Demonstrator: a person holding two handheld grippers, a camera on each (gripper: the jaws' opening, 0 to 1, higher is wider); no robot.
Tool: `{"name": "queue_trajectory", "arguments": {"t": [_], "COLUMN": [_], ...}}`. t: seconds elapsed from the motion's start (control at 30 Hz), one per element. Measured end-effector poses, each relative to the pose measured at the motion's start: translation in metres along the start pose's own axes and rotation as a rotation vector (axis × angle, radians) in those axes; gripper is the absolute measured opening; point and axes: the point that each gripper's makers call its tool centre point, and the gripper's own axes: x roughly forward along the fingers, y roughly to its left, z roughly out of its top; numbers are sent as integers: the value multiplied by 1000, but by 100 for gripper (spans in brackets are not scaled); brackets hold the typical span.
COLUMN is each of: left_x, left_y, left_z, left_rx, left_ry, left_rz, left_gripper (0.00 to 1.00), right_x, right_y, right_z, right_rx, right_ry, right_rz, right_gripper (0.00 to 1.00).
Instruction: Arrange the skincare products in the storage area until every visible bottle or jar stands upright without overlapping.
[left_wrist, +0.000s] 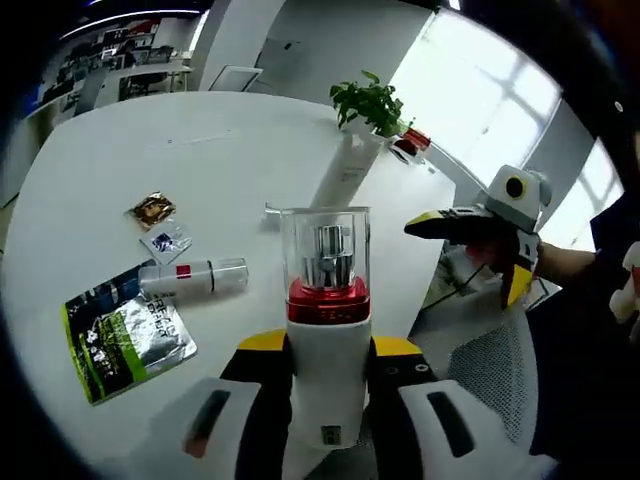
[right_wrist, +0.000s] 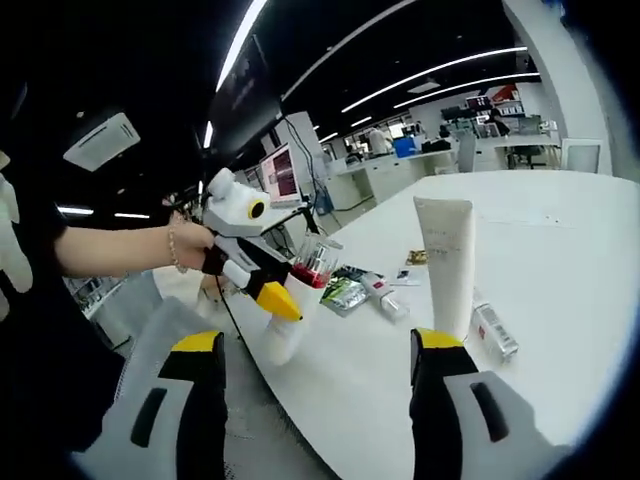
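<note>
The left gripper (left_wrist: 325, 365) is holding a white bottle (left_wrist: 325, 330) with a red band and clear cap, its jaws clamped on the body; the bottle is being carried at the near edge of the white table (left_wrist: 120, 160), not yet set down. In the right gripper view the same bottle (right_wrist: 300, 300) is hanging over the table edge. The right gripper (right_wrist: 318, 385) is hovering with jaws apart, gripping nothing.

Judged step: placing this bottle upright on the table. The next move calls for lowering it base-first onto bare surface, clear of neighbours.

A white tube (right_wrist: 447, 265) is standing upright. A small bottle (left_wrist: 192, 277) with a red label is lying on its side beside a green pouch (left_wrist: 125, 335) and two small sachets (left_wrist: 158, 225); another small bottle (right_wrist: 494, 330) is lying flat near the tube. These are remaining to be righted.
</note>
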Motion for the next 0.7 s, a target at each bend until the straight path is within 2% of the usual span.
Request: {"name": "queue_trajectory", "arguments": {"t": [0.1, 0.2, 0.27, 0.4, 0.57, 0.7], "left_x": [2, 1, -1, -3, -3, -3], "left_y": [-17, -27, -41, -60, -72, -78], "left_z": [5, 11, 15, 23, 29, 30], "left_rx": [-8, 44, 85, 109, 140, 170], "left_ry": [-33, -63, -79, -124, -143, -150], "left_rz": [-83, -152, -218, -324, -364, -400], "left_gripper": [26, 26, 26, 26, 26, 26], "right_x": [4, 11, 15, 20, 23, 28], "right_y": [9, 14, 18, 24, 30, 33], "right_z": [10, 20, 31, 39, 48, 49], "right_rx": [8, 16, 48, 53, 67, 55], "right_ry": [-26, -42, -83, -88, -118, -125], "right_rz": [59, 95, 121, 172, 216, 216], "right_gripper": [69, 61, 59, 57, 53, 44]}}
